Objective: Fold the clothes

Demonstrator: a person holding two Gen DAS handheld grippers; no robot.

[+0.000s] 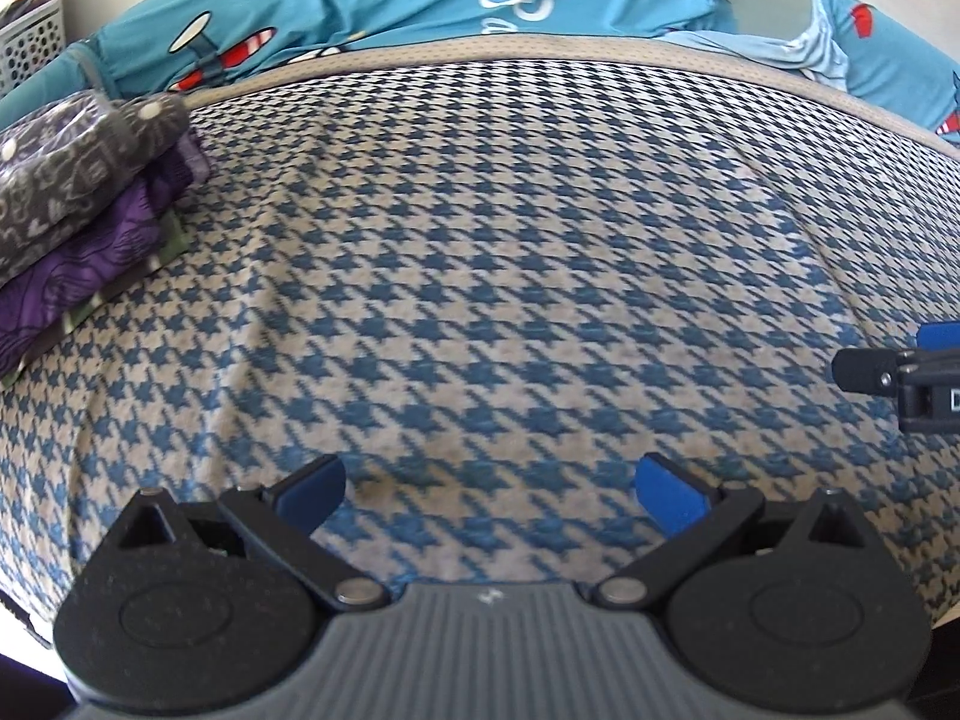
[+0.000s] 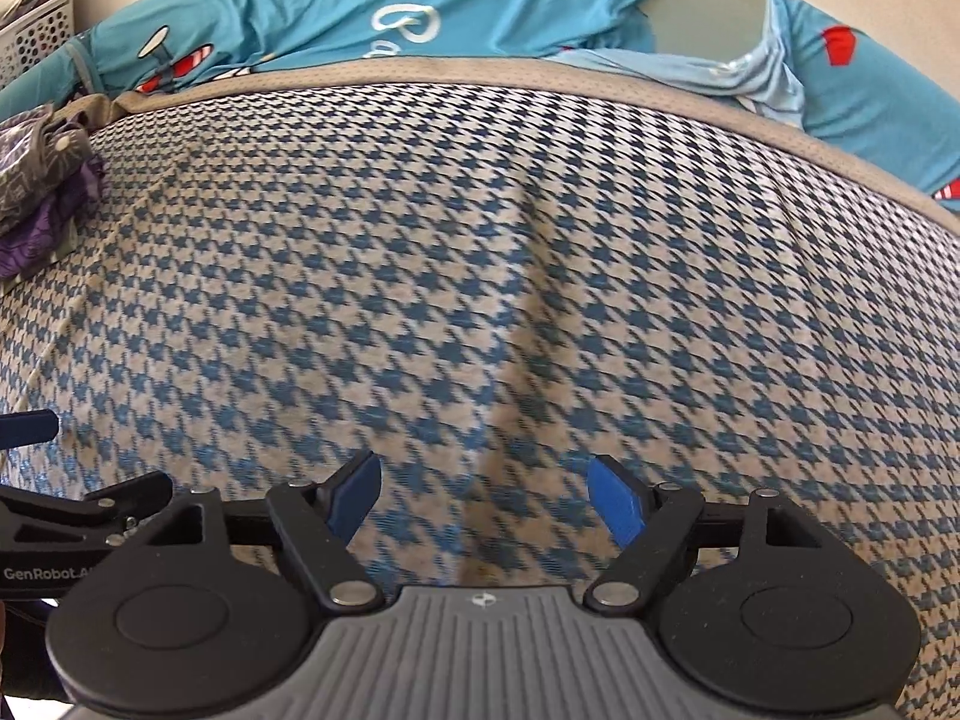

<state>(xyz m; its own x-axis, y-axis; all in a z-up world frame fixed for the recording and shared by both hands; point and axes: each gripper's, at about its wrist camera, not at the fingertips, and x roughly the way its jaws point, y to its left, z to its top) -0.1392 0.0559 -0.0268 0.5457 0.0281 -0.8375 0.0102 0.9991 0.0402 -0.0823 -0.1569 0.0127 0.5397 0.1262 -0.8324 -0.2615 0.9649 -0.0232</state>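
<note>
A blue-and-beige houndstooth cloth [image 1: 480,276] [image 2: 480,276] lies spread flat and fills both views, with a beige hem band along its far edge. My left gripper [image 1: 489,489] hovers open over its near part, nothing between the blue pads. My right gripper [image 2: 486,495] is also open above the cloth, just right of the left one. The right gripper's tip [image 1: 888,372] shows at the left wrist view's right edge; the left gripper [image 2: 72,516] shows at the right wrist view's left edge. A long crease [image 2: 528,300] runs down the cloth.
A teal printed garment [image 1: 420,6] [image 2: 456,6] lies spread beyond the hem. A stack of folded grey and purple clothes [image 1: 78,192] [image 2: 42,192] sits at the left. A white perforated basket [image 1: 30,42] [image 2: 33,39] stands at the far left.
</note>
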